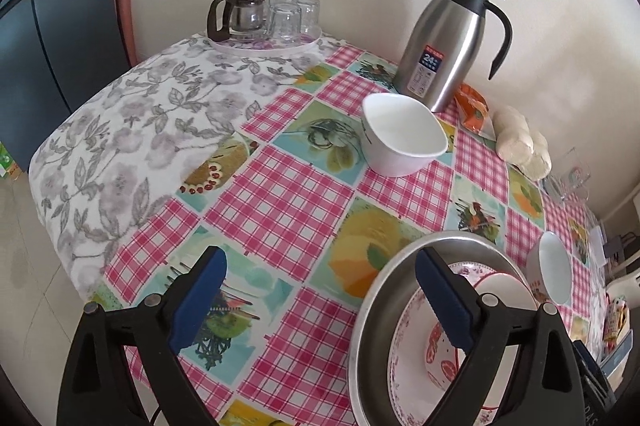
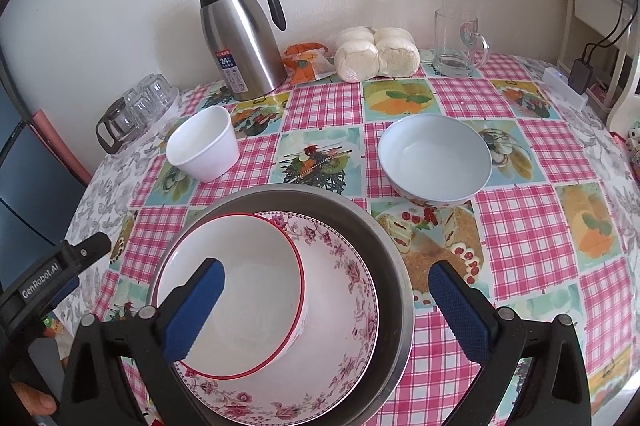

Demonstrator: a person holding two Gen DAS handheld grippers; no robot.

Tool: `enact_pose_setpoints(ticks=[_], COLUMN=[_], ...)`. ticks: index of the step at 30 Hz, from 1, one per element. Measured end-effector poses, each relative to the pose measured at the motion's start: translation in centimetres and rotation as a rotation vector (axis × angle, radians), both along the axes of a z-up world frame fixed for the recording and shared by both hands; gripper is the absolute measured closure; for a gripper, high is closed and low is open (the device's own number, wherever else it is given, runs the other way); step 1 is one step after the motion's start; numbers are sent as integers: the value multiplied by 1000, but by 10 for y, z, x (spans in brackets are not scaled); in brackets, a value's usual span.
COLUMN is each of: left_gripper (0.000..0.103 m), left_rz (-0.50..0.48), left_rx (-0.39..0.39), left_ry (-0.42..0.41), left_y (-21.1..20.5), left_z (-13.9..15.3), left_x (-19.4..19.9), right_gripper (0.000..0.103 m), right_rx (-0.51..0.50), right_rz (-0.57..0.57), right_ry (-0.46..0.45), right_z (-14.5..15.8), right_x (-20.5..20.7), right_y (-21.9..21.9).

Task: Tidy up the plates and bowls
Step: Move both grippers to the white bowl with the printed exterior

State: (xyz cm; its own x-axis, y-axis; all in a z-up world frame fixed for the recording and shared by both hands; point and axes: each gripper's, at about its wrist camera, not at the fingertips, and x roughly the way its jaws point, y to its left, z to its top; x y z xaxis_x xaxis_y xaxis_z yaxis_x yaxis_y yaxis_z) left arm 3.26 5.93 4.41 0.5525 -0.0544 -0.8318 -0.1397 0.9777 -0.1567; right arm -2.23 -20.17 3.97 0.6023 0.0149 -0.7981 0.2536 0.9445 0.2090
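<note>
Nearest, a red-rimmed white bowl [image 2: 240, 290] is nested on a floral-bordered plate [image 2: 340, 306] inside a round steel pan [image 2: 394, 266]; both the right gripper [image 2: 326, 310] and left gripper [image 1: 320, 300] are spread wide, empty. Farther back, a pale blue round bowl [image 2: 436, 162] and a squarish white bowl [image 2: 204, 150] remain unstacked on the checked tablecloth [image 2: 532, 210].

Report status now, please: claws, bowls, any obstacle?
Both claws open, empty. Red-rimmed bowl stacked on floral plate in metal pan. Two bowls loose. Nothing in the way.

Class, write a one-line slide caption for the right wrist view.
Open right gripper above a red-rimmed bowl stacked on a floral plate in a steel pan.
</note>
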Motion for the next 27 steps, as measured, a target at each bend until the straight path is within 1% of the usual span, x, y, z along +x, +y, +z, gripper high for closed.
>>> enact_pose_setpoints(ticks=[4, 8, 14, 25, 27], left_gripper=[7, 7, 7, 7, 7], left_rz=[24, 70, 92, 100, 108], left_rx=[-29, -53, -53, -95, -92], left_ry=[-1, -15, -42, -121, -134], left_y=[10, 26, 44, 58, 60], left_z=[1, 4, 10, 25, 26], left_x=[3, 5, 9, 28, 31], right_gripper=[0, 0, 0, 0, 0], right_rx=[-4, -15, 3, 16, 21], right_rz=[10, 17, 41, 82, 88], right_ry=[-25, -61, -116, -121, -123], right_z=[5, 11, 21, 22, 24], right_x=[-1, -2, -2, 5, 7], right_y=[3, 7, 19, 42, 45])
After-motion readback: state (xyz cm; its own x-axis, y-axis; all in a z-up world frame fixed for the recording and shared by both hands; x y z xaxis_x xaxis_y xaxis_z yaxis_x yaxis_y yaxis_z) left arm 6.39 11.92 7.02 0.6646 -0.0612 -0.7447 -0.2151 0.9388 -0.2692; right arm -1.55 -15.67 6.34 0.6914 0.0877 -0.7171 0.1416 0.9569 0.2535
